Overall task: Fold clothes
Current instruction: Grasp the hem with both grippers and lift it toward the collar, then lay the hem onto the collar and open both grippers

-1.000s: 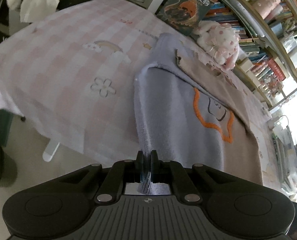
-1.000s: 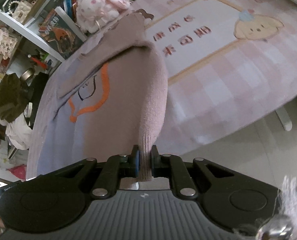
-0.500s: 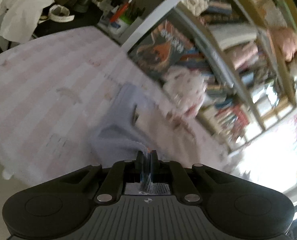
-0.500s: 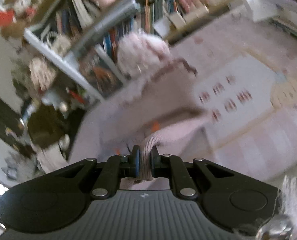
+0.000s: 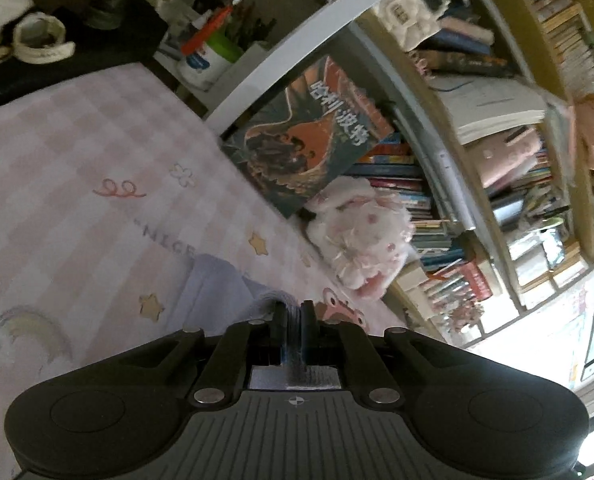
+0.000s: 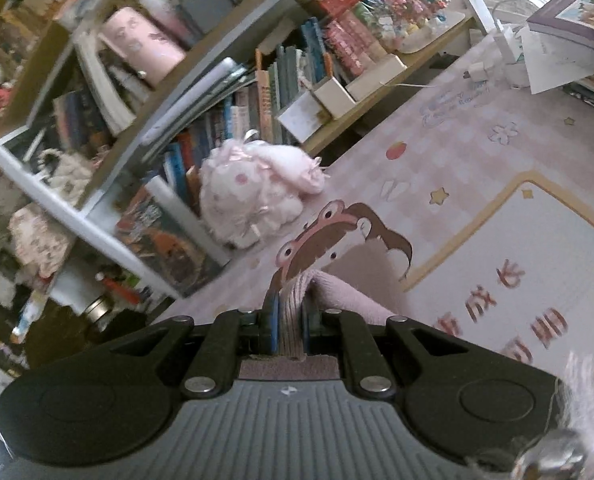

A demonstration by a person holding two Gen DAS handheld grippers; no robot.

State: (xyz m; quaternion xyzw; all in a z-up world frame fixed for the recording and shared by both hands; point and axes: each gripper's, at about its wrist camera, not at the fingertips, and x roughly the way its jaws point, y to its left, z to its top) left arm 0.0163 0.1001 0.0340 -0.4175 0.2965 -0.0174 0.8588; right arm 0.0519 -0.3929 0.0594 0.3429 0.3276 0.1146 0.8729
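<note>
Left wrist view: left tool (image 5: 293,310) clamped on sweater (image 5: 217,280) edge, above pink tabletop (image 5: 77,152). Right wrist view: right tool (image 6: 291,304) clamped on ribbed hem (image 6: 291,320), plush toy (image 6: 253,188) near.

Lavender-and-mauve sweater (image 5: 217,284), pink checked tablecloth (image 5: 77,152), white-pink spotted plush (image 6: 253,196).

Lighting, as I read it from my station: dim indoor daylight. Left wrist view: blown-out white glare at the window (image 5: 545,320), lower right; the pen cup (image 5: 209,60) corner is dark. Right wrist view: brighter, evenly lit. Both: strong fisheye curvature bends the bookshelf (image 6: 201,80); slight motion blur; soft edges.
</note>
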